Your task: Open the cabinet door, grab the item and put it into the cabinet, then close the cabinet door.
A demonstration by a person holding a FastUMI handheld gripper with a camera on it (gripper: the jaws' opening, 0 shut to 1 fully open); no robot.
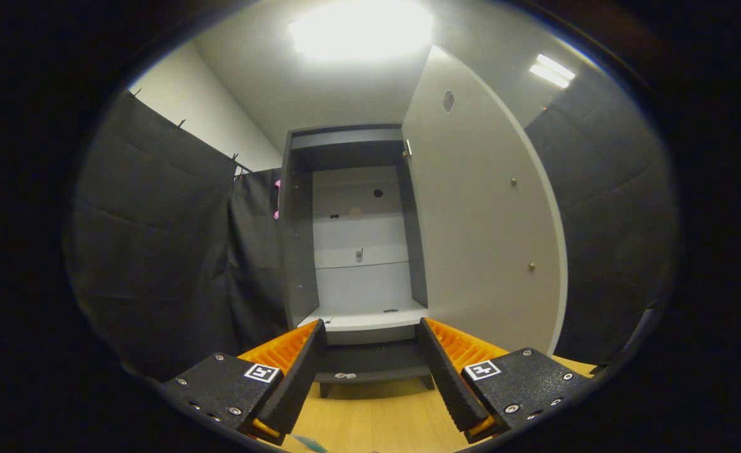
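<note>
A grey cabinet [298, 251] stands straight ahead of my fingers on a wooden table [377, 409]. Its door [477, 239] is swung wide open to the right, showing its pale inner face with small screws. The inside is pale, with a white floor shelf [370, 319] and a back panel [361, 251] with a few small holes; no item lies on the shelf. My gripper [370, 330] is open, fingers spread with nothing between them, tips just short of the cabinet's front edge. A small bluish thing [311, 443] peeks out on the table below the left finger; what it is I cannot tell.
Black cloth walls [156, 251] hang on the left and behind the open door on the right. A bright ceiling light [361, 28] glares above the cabinet. The open door blocks the space to the right of the cabinet opening.
</note>
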